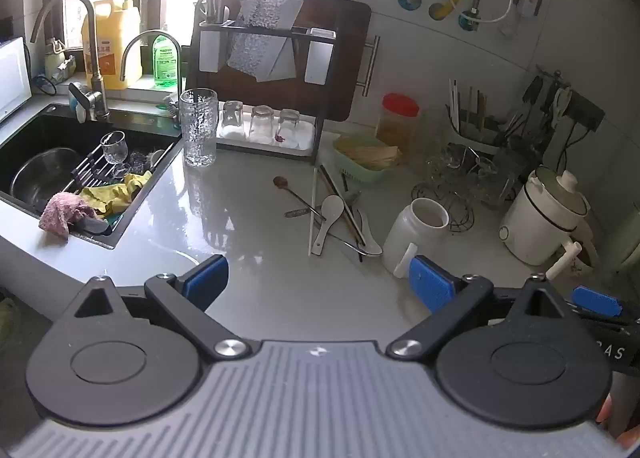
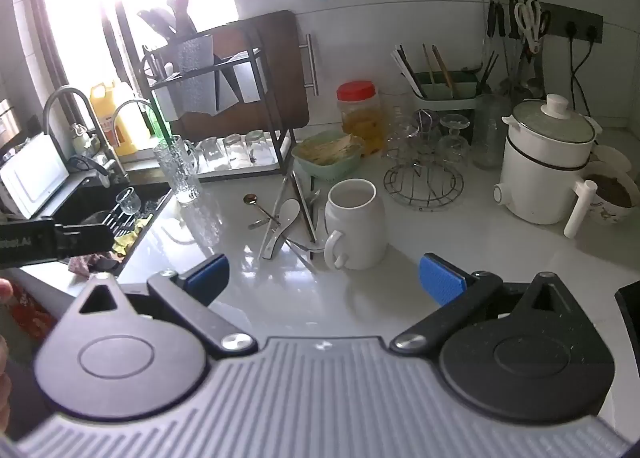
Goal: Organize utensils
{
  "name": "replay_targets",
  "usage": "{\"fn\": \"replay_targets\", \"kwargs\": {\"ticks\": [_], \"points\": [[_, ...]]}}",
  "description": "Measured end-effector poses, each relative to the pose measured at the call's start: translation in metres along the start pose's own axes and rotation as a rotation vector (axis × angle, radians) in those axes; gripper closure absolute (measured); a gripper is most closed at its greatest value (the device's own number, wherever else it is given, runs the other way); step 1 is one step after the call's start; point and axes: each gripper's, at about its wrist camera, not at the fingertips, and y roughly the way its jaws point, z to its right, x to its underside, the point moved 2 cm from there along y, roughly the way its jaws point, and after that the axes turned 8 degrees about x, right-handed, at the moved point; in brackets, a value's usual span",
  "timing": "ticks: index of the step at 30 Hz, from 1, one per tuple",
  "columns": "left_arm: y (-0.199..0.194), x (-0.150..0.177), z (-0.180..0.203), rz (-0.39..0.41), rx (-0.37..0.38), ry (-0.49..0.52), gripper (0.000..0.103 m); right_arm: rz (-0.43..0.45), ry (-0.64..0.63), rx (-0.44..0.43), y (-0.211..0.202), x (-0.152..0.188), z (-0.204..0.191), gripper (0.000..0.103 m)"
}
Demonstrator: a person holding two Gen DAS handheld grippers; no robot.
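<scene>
Left wrist view: left gripper hovers over bare worktop, jaws wide apart, holding nothing.
Right gripper: jaws likewise spread and empty, just short of the mug.
Utensils: loose heap on the worktop just left of the mug; white spoon, long metal spoon, chopsticks crossing one another.
Holder: green, at the back wall, already carrying chopsticks; probably one destination, the mug another.
Step in hand: likely the first pick. Take a top-lying piece, pinch its handle mid-length, lift straight so neighbours don't scatter.
</scene>
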Motion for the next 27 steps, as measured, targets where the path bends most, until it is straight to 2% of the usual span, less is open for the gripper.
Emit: {"fn": "replay_targets", "kwargs": {"ticks": [23,27], "points": [[-0.005,0.0,-0.005,0.011,-0.026,-0.011,0.004,0.017,-0.019,0.004,0.001,0.003,-0.004,0.0],[-0.012,-0.006,0.001,0.047,-0.036,0.004,0.004,0.018,-0.026,-0.001,-0.003,0.003,-0.003,0.0]]}}
